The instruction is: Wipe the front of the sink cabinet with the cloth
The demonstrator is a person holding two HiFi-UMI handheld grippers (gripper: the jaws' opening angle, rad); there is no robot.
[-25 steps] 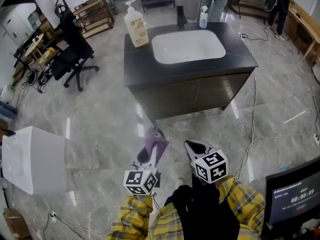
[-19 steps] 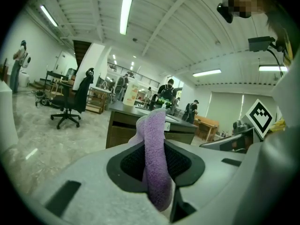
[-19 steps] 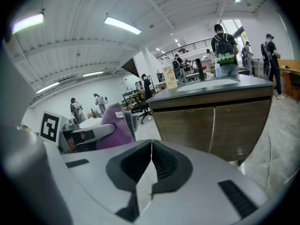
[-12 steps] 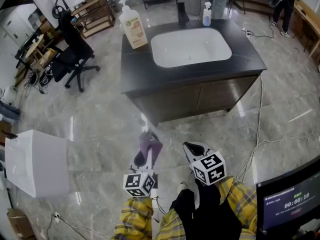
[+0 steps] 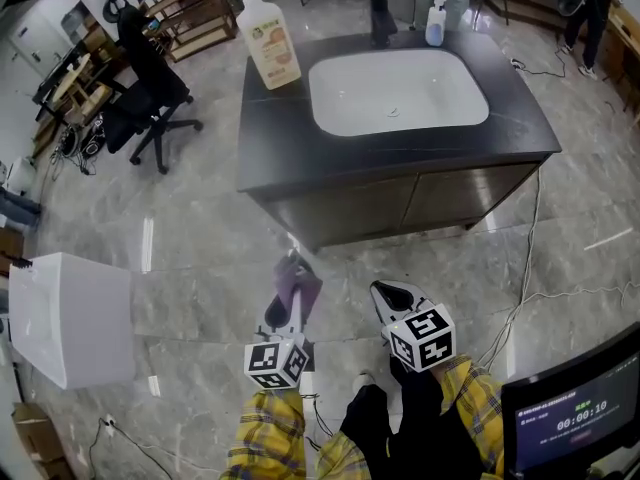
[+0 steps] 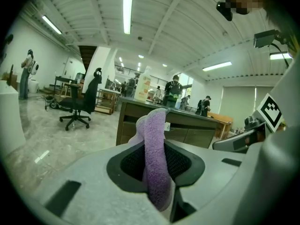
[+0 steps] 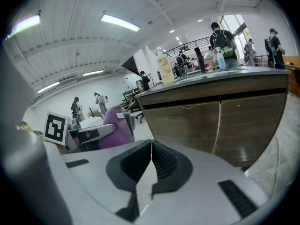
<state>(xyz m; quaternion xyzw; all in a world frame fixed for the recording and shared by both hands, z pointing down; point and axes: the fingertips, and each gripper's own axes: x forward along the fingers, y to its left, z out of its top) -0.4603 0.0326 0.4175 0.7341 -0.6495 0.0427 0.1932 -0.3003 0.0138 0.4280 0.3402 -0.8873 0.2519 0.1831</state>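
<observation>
Dark wooden sink cabinet (image 5: 400, 203) sits larger and nearer in head view than a second ago, at 12 o'clock from both grippers: person closing in.
Purple terry cloth (image 5: 297, 280) pinched in left gripper (image 5: 290, 303), tuft upright, well apart from cabinet front.
Right gripper (image 5: 397, 296) at 3 o'clock of left, jaws pressed together, nothing between.
Judgement: approach only; wiping not yet begun.

Head view steeply down; gripper views low, level; share sink cabinet (image 5: 400, 203).
</observation>
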